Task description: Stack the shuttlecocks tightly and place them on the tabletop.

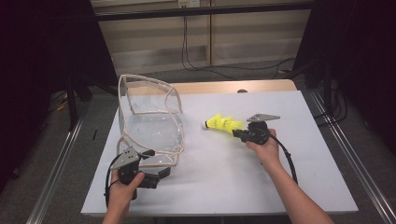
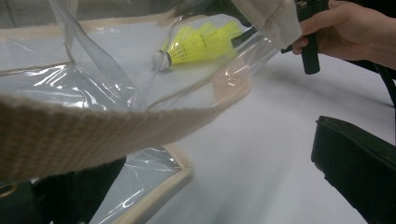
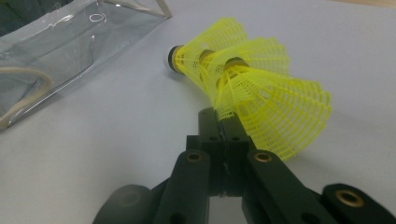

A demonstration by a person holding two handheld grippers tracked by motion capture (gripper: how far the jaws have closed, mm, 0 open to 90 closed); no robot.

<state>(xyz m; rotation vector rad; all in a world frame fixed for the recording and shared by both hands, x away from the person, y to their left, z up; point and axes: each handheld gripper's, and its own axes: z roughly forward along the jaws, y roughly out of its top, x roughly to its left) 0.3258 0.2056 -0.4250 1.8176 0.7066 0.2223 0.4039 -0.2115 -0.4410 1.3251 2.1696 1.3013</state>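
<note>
Shuttlecocks [image 1: 224, 124], 3 nested in a yellow stack, lie mid-table just right of the clear bag [image 1: 152, 126]. Going left to right: your left gripper [image 1: 161, 173] is at the bag's near edge w/ the strap [image 2: 93, 133] draped across its view; can't tell if its jaws are clamping it. Your right gripper [image 1: 238, 134] is pinched tight on the rear skirt. You're likely at the carry step. Next: lift the stack, swing it left, cork end first, into the bag's mouth, which needs holding wide.

On the bench [image 1: 224, 177] the bag [image 1: 149, 123] stands at the left, the shuttlecocks [image 1: 223, 124] to its right, apart from it. Left tongs [image 1: 161, 173] sit at the bag's near edge, right tongs [image 1: 236, 133] at the shuttlecocks' right end.
</note>
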